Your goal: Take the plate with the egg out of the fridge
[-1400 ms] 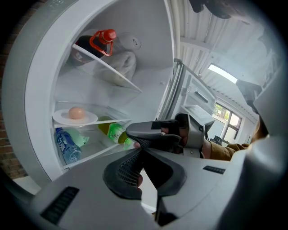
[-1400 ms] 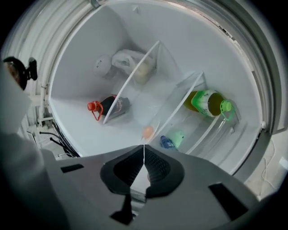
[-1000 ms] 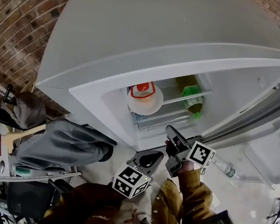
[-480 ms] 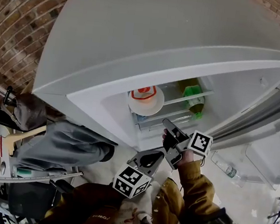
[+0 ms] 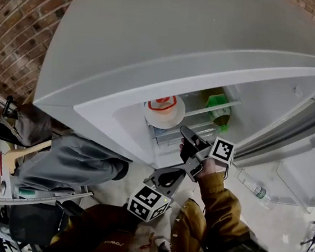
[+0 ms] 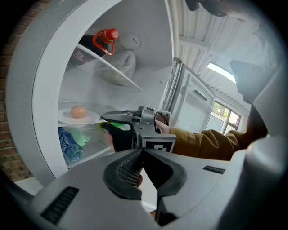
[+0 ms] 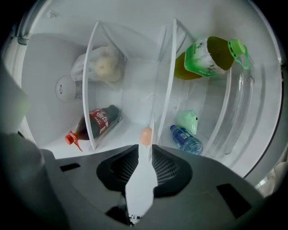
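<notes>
A white plate (image 6: 79, 117) with a brown egg (image 6: 78, 111) sits on a shelf inside the open fridge (image 5: 172, 45). In the head view the plate (image 5: 163, 113) is just inside the opening. My right gripper (image 5: 185, 132) is open and reaches into the fridge, with its tips at the plate's near rim. In the right gripper view the egg (image 7: 145, 135) shows just beyond the right gripper (image 7: 145, 150), and the plate runs edge-on in line with the gap. The left gripper (image 6: 142, 152) is shut on nothing and hangs back, low in front of the fridge (image 5: 170, 176).
Inside are a cola bottle (image 7: 96, 121), a plastic bag (image 7: 101, 67), a green-capped juice bottle (image 7: 207, 56), a water bottle (image 7: 185, 139) and a green packet (image 7: 186, 120). The fridge door (image 5: 293, 127) stands open at the right. Grey clothing (image 5: 69, 160) lies at the left.
My right gripper has moved up and left from outside the opening to the plate's rim. The left gripper has hardly moved.
</notes>
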The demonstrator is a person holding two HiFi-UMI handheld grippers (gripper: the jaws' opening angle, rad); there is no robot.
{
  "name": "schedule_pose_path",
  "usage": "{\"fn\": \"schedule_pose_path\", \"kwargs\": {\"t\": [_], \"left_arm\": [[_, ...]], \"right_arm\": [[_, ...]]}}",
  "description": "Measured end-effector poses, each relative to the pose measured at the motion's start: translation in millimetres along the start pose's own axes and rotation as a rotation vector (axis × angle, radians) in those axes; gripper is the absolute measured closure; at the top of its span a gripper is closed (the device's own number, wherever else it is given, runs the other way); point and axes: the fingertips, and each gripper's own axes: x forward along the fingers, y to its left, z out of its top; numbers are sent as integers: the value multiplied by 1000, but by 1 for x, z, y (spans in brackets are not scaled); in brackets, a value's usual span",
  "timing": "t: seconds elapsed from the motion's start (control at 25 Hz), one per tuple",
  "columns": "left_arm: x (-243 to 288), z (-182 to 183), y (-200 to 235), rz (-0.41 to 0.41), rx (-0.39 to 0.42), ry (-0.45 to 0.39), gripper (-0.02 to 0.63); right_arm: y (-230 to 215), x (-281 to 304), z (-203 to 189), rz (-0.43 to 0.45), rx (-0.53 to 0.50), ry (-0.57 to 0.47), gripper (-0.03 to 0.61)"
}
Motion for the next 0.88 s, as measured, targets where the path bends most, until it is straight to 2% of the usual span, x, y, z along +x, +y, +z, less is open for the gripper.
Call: {"fn": "schedule_pose_path", "kwargs": {"t": [0.88], "left_arm": [[0,7,11,5,11,-13,606]], "right_arm": [[-7,26,10,-12,50,7,482]]}}
